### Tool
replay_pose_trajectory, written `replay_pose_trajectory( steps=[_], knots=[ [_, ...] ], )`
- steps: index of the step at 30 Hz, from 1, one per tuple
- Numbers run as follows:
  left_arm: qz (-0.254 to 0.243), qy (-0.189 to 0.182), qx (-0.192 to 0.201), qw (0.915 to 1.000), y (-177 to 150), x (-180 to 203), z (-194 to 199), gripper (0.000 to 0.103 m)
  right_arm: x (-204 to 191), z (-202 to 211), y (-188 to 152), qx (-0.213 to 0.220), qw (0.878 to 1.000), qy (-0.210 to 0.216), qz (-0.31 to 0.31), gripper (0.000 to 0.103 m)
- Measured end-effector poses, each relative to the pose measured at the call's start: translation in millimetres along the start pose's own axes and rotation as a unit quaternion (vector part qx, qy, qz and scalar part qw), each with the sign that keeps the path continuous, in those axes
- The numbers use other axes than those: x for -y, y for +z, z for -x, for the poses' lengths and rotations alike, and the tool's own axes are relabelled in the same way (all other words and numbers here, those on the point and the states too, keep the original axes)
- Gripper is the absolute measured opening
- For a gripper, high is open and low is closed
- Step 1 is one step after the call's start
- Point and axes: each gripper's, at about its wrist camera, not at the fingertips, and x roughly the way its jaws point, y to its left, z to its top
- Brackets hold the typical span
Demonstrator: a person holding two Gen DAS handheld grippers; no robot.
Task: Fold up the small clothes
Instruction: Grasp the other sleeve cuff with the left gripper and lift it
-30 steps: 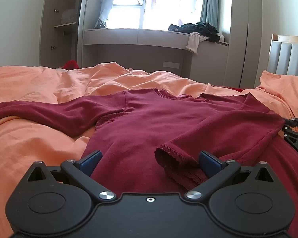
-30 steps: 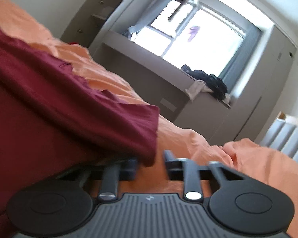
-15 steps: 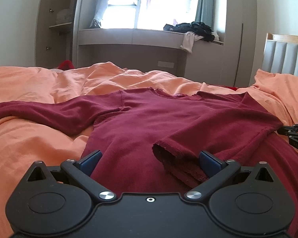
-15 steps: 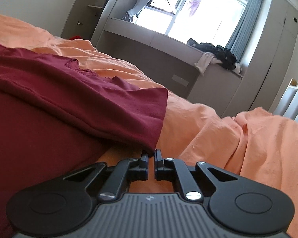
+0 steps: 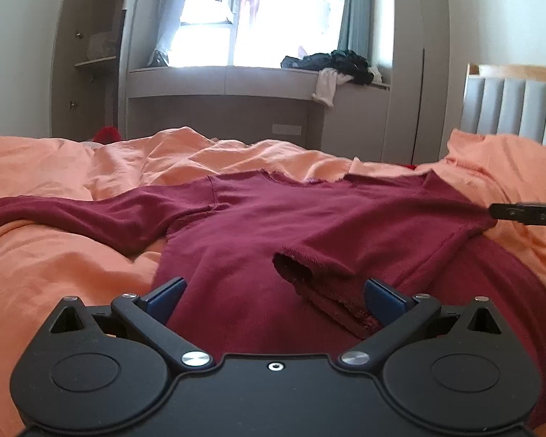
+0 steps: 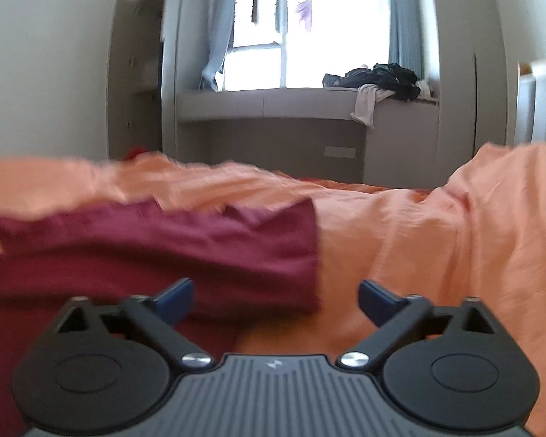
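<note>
On the orange bedding (image 5: 72, 255), we see the maroon sweater (image 5: 273, 225) spread flat, one sleeve stretched to the left and the other folded across its chest. Our left gripper (image 5: 275, 291) hovers over the sweater's lower part, its blue pads (image 5: 165, 293) wide apart with nothing pinched. Further right, our right gripper (image 6: 275, 296) is opening its jaws above the sweater's folded right edge (image 6: 302, 255), with no cloth held.
</note>
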Motion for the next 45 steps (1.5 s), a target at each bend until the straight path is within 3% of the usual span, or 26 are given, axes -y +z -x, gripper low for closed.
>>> replay_pose_trajectory(
  steps=[2,6,11,15,17,22,25,27,29,32,34,35,40,42,45],
  knots=[
    [0.014,0.024,0.015,0.9995,6,-7,9,0.102,-11,-4,1,-0.003,1.000,0.008,-0.013,0.103],
    [0.049,0.119,0.020,0.9915,22,-40,25,0.103,-36,-8,-10,-0.024,0.999,0.025,0.030,0.103],
    [0.125,0.199,0.002,0.9721,37,-119,40,0.103,-45,7,-16,-0.008,0.998,0.023,0.059,0.103],
    [0.204,0.261,0.007,0.9434,38,-184,55,0.103,-53,17,-16,0.003,0.997,0.034,0.067,0.103],
    [0.259,0.286,0.005,0.9227,35,-212,58,0.103,-55,23,-16,0.006,0.997,0.039,0.069,0.103],
    [0.380,0.276,0.001,0.8828,21,-257,55,0.102,-62,32,-18,0.009,0.996,0.045,0.081,0.103],
    [0.435,0.280,0.025,0.8554,12,-265,55,0.100,-63,33,-19,0.008,0.995,0.050,0.083,0.103],
    [0.447,0.298,0.047,0.8420,9,-266,59,0.093,-65,32,-20,0.003,0.995,0.048,0.085,0.103],
    [0.438,0.312,0.058,0.8410,10,-260,59,0.085,-66,32,-22,-0.001,0.995,0.047,0.090,0.103],
    [0.437,0.302,0.069,0.8446,12,-254,59,0.067,-66,30,-25,-0.005,0.995,0.047,0.091,0.103],
    [0.427,0.299,0.077,0.8498,17,-247,59,0.047,-64,29,-25,-0.006,0.995,0.049,0.088,0.103],
    [0.422,0.302,0.078,0.8515,19,-245,61,0.043,-64,28,-26,-0.007,0.995,0.050,0.086,0.103],
    [0.400,0.337,0.080,0.8486,32,-239,56,0.007,-63,29,-26,-0.005,0.995,0.049,0.092,0.103],
    [0.375,0.350,0.083,0.8543,42,-235,54,0.004,-63,31,-26,-0.002,0.994,0.047,0.096,0.103],
    [0.312,0.356,0.107,0.8743,66,-223,52,0.003,-63,35,-24,0.006,0.994,0.047,0.097,0.103]
  ],
)
